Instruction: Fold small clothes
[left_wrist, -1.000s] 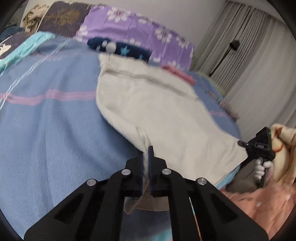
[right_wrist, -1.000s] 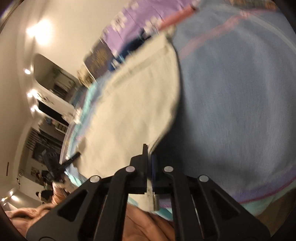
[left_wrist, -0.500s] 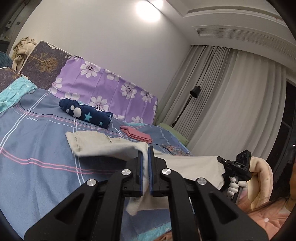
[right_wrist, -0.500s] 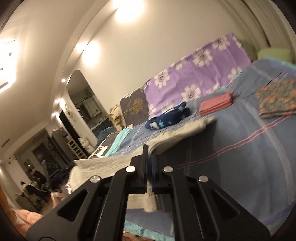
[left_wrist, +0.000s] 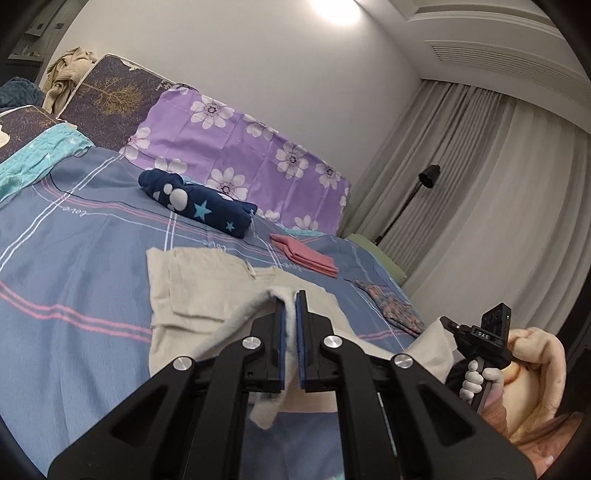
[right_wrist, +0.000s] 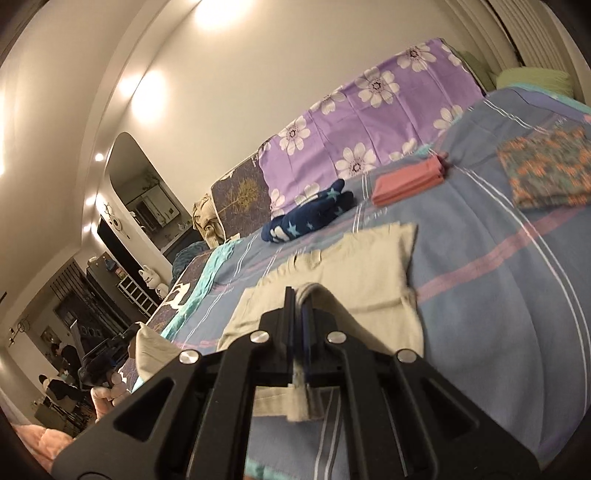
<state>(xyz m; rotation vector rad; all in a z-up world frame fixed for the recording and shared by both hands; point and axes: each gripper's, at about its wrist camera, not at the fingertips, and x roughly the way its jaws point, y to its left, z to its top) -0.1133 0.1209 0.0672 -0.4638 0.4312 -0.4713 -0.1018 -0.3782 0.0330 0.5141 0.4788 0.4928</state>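
1. The blue bedspread with pink and white stripes (left_wrist: 74, 266) serves as the work surface; it is wide and flat, which suits laying a garment out for folding.
2. The purple cushion with white flowers (left_wrist: 236, 147) stands along the far edge by the wall, well clear of the folding area.
3. The cream fabric garment (left_wrist: 199, 280) is the piece in hand. Its far part lies flat on the bedspread, while the near edge is raised off it at two corners, likely so that this edge can be carried over the rest for a fold.
4. The dark blue rolled garment with stars (left_wrist: 199, 206), the folded pink cloth (left_wrist: 306, 254) and the folded floral cloth (left_wrist: 395, 306) lie apart beyond it, seemingly finished and set aside.
5. The left gripper (left_wrist: 290, 314) is clamped on one near corner of the cream garment, cloth bunched between its blue pads.
6. The right gripper (right_wrist: 297, 306) is pinched tight on the other near corner, keeping the edge taut between both.
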